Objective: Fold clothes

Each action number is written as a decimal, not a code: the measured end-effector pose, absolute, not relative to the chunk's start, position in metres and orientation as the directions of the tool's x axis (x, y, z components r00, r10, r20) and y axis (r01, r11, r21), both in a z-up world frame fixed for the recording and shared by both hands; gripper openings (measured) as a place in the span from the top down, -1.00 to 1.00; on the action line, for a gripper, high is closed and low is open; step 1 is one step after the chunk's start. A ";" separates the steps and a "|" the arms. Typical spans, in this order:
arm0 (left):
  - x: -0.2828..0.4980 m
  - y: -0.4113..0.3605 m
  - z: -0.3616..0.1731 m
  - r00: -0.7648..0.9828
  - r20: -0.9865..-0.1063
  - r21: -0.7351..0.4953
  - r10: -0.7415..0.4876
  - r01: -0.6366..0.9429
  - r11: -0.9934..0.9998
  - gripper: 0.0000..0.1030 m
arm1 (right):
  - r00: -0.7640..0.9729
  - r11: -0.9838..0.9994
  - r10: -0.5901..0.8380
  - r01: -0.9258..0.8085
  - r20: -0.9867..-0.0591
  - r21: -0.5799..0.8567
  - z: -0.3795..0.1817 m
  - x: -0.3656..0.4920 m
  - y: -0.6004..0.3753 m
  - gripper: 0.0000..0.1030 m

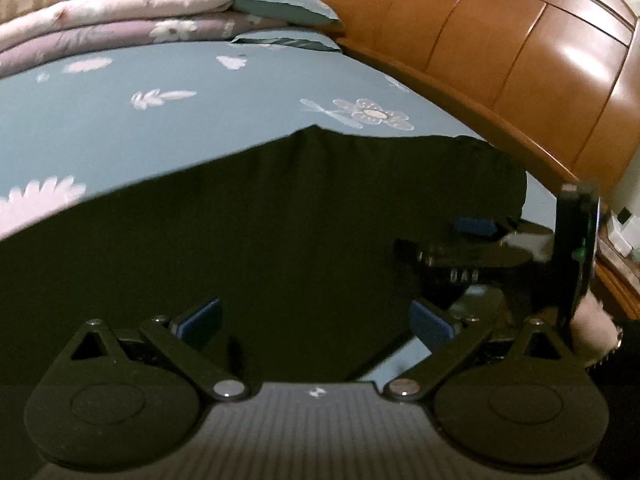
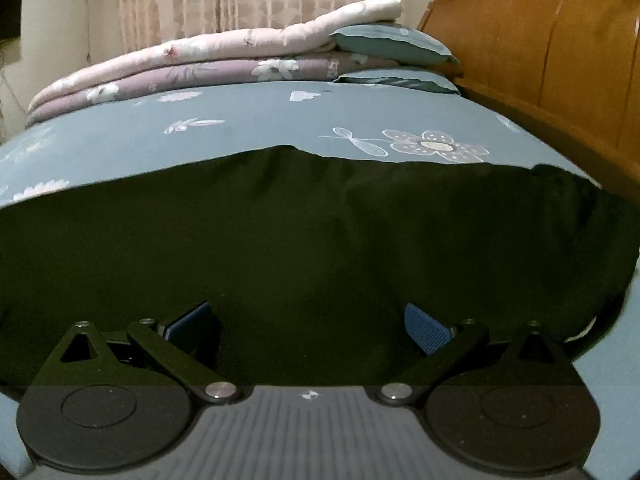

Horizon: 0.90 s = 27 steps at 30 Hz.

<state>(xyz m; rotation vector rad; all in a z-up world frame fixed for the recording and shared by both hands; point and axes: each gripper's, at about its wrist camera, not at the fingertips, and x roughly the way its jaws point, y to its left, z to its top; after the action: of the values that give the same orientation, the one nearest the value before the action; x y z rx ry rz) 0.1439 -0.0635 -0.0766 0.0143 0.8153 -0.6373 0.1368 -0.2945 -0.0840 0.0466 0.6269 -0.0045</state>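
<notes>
Progress looks small to me: the dark garment (image 2: 304, 240) lies spread on the blue flowered bedsheet (image 2: 248, 124), and I cannot tell any finished fold in it. My right gripper (image 2: 307, 326) stands wide open, holding nothing, low over the near part of the cloth. My left gripper (image 1: 316, 322) is wide open too and empty; in its view the other gripper shows at 3 o'clock, near the garment's edge. Folded quilts (image 2: 208, 60) rest at 12 o'clock, the wooden headboard (image 2: 552, 52) at 2 o'clock. I judge almost all folding remains.
</notes>
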 end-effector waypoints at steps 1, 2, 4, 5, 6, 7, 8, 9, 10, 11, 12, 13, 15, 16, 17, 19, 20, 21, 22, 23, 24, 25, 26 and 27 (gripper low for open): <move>0.141 -0.061 -0.080 0.513 -0.685 -0.227 -0.516 0.524 0.821 -0.92 | 0.811 0.999 0.013 0.020 -0.584 0.050 -0.084 0.137 -0.296 -1.00; 0.138 -0.058 -0.083 0.511 -0.689 -0.236 -0.514 0.512 0.826 -0.92 | 0.812 0.999 0.013 0.019 -0.584 0.048 -0.084 0.136 -0.295 -1.00; 0.132 -0.052 -0.089 0.502 -0.695 -0.265 -0.514 0.485 0.833 -0.92 | 0.811 1.000 0.000 0.015 -0.584 0.020 -0.085 0.136 -0.292 -1.00; 0.130 -0.048 -0.092 0.499 -0.699 -0.282 -0.512 0.466 0.839 -0.92 | 0.811 1.000 -0.005 0.013 -0.585 0.009 -0.086 0.136 -0.290 -1.00; 0.127 -0.044 -0.095 0.495 -0.704 -0.298 -0.510 0.446 0.844 -0.92 | 0.811 1.000 -0.007 0.011 -0.585 0.003 -0.085 0.135 -0.289 -1.00; 0.126 -0.040 -0.097 0.492 -0.706 -0.316 -0.510 0.425 0.848 -0.92 | 0.812 1.000 -0.005 0.010 -0.583 0.006 -0.085 0.135 -0.290 -1.00; 0.125 -0.036 -0.097 0.497 -0.703 -0.325 -0.509 0.413 0.851 -0.92 | 0.814 1.000 0.000 0.010 -0.581 0.014 -0.085 0.135 -0.292 -1.00; 0.124 -0.032 -0.095 0.504 -0.698 -0.329 -0.508 0.405 0.853 -0.92 | 0.817 1.000 0.003 0.011 -0.577 0.020 -0.084 0.134 -0.292 -1.00; 0.124 -0.029 -0.092 0.519 -0.693 -0.321 -0.501 0.400 0.858 -0.92 | 0.819 1.000 0.005 0.011 -0.574 0.025 -0.084 0.134 -0.293 -1.00; 0.124 -0.024 -0.085 0.546 -0.681 -0.307 -0.489 0.394 0.867 -0.92 | 0.821 0.999 0.010 0.011 -0.570 0.033 -0.083 0.133 -0.293 -1.00; 0.125 -0.018 -0.079 0.574 -0.667 -0.295 -0.476 0.383 0.875 -0.92 | 0.823 0.999 0.016 0.010 -0.567 0.043 -0.082 0.132 -0.294 -1.00; 0.128 -0.012 -0.075 0.597 -0.659 -0.287 -0.458 0.363 0.887 -0.92 | 0.825 0.998 0.022 0.011 -0.564 0.055 -0.081 0.131 -0.295 -1.00; 0.135 -0.001 -0.070 0.632 -0.652 -0.280 -0.418 0.312 0.908 -0.92 | 0.830 0.996 0.037 0.017 -0.556 0.092 -0.079 0.128 -0.297 -1.00; 0.141 0.006 -0.072 0.636 -0.658 -0.289 -0.403 0.281 0.915 -0.93 | 0.832 0.994 0.044 0.021 -0.553 0.110 -0.078 0.127 -0.299 -1.00; 0.145 0.012 -0.077 0.630 -0.671 -0.301 -0.391 0.250 0.920 -0.92 | 0.835 0.990 0.054 0.025 -0.548 0.136 -0.077 0.126 -0.300 -1.00; 0.150 0.025 -0.087 0.614 -0.700 -0.321 -0.364 0.183 0.929 -0.92 | 0.840 0.983 0.070 0.035 -0.537 0.181 -0.076 0.122 -0.303 -1.00; 0.150 0.032 -0.094 0.608 -0.714 -0.328 -0.346 0.146 0.933 -0.92 | 0.845 0.978 0.074 0.041 -0.529 0.203 -0.075 0.119 -0.304 -1.00; 0.147 0.038 -0.097 0.612 -0.708 -0.343 -0.351 0.136 0.929 -0.92 | 0.850 0.974 0.080 0.044 -0.521 0.223 -0.075 0.116 -0.305 -1.00; 0.142 0.043 -0.099 0.621 -0.694 -0.361 -0.364 0.137 0.922 -0.94 | 0.852 0.971 0.086 0.045 -0.516 0.235 -0.074 0.114 -0.304 -1.00; 0.139 0.047 -0.099 0.614 -0.696 -0.373 -0.372 0.133 0.918 -0.94 | 0.855 0.969 0.090 0.044 -0.512 0.244 -0.074 0.113 -0.303 -1.00; 0.137 0.050 -0.097 0.604 -0.703 -0.375 -0.374 0.131 0.917 -0.94 | 0.857 0.966 0.094 0.044 -0.507 0.254 -0.075 0.111 -0.303 -1.00; 0.137 0.053 -0.095 0.591 -0.713 -0.375 -0.376 0.131 0.918 -0.94 | 0.859 0.964 0.098 0.044 -0.503 0.264 -0.075 0.109 -0.302 -1.00; 0.139 0.058 -0.091 0.580 -0.721 -0.378 -0.380 0.131 0.917 -0.94 | 0.859 0.964 0.101 0.042 -0.502 0.264 -0.074 0.109 -0.300 -1.00; 0.142 0.065 -0.084 0.586 -0.716 -0.382 -0.379 0.125 0.916 -0.94 | 0.857 0.965 0.099 0.041 -0.505 0.259 -0.074 0.110 -0.298 -1.00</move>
<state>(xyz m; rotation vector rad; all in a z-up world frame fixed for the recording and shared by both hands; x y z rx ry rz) 0.1420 0.0654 -0.0841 -0.3060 0.9005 -0.2991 0.1101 -0.2980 -0.0743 0.2664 0.5412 0.0310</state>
